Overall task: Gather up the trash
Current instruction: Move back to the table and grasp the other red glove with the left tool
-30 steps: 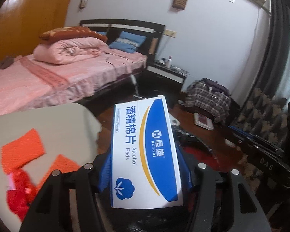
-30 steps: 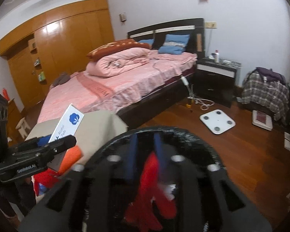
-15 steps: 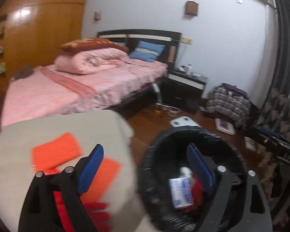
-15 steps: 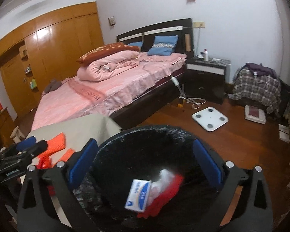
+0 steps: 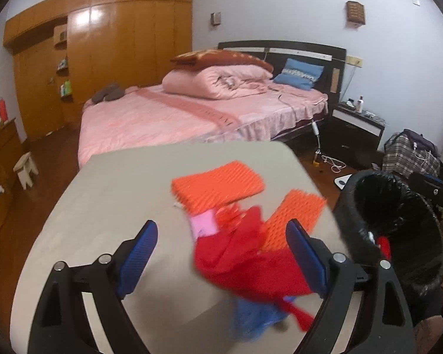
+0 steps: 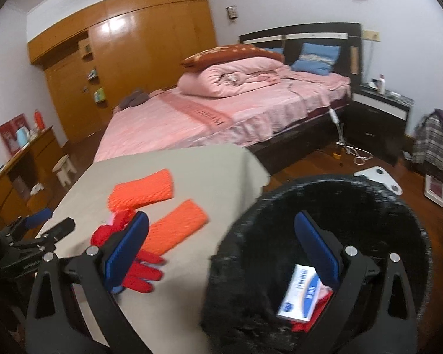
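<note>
On the beige counter (image 5: 109,194), the left hand-held gripper (image 5: 221,253) gapes empty over red crumpled trash (image 5: 245,262), perhaps a glove, beside orange foam nets (image 5: 218,184), while the right hand-held gripper (image 6: 224,250), likewise released, hovers above the black-lined bin (image 6: 369,206) containing the alcohol-pad box (image 6: 299,293).

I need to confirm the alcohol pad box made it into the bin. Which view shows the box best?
The right wrist view: the white-and-blue alcohol pad box lies in plain sight inside the black bin, on red trash. The left wrist view shows only the bin's inside with a scrap of red; the box is not visible there.
</note>
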